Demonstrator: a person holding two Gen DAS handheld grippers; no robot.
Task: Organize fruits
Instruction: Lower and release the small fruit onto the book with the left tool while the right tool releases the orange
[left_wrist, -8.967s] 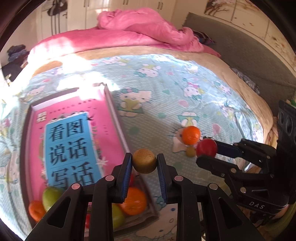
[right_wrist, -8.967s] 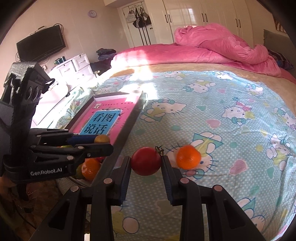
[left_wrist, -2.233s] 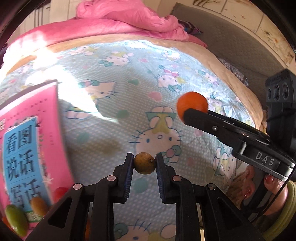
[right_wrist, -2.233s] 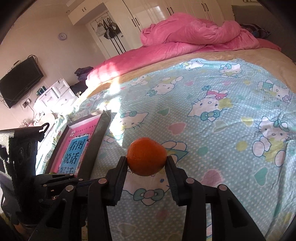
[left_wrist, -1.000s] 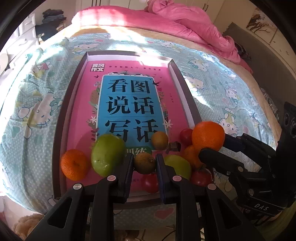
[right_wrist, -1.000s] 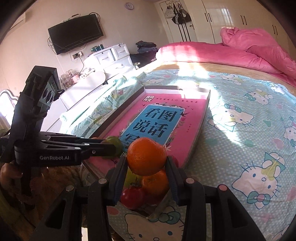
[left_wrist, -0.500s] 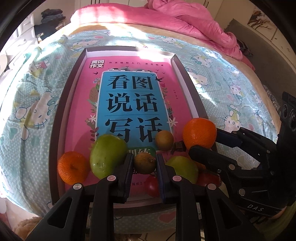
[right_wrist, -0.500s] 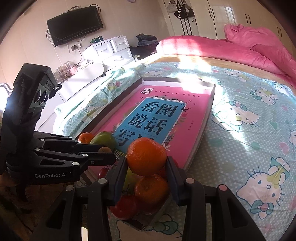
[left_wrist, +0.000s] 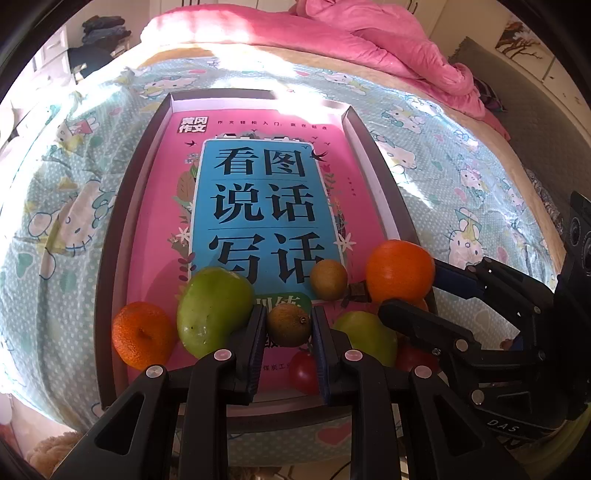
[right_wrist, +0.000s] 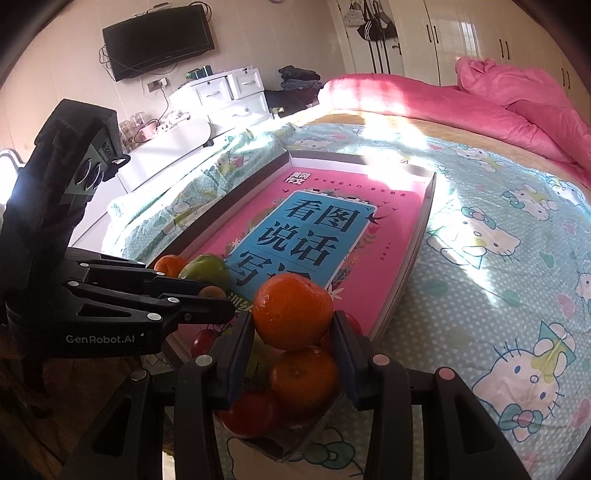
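You are working over a bed whose cartoon-cat sheet (left_wrist: 461, 155) is lying in patchy sunlight, a pink quilt (right_wrist: 491, 107) bunching at its far end. On it a tray (left_wrist: 110, 236) is holding a pink book (left_wrist: 258, 206), with fruit crowding its near edge. Your left gripper (left_wrist: 289, 328) is pinching a small brown fruit (left_wrist: 288, 325) there; your right gripper (right_wrist: 293, 325) is clasping an orange (right_wrist: 292, 312) just above another. A wall television (right_wrist: 159, 38) and white drawers (right_wrist: 229, 94) are standing beyond.
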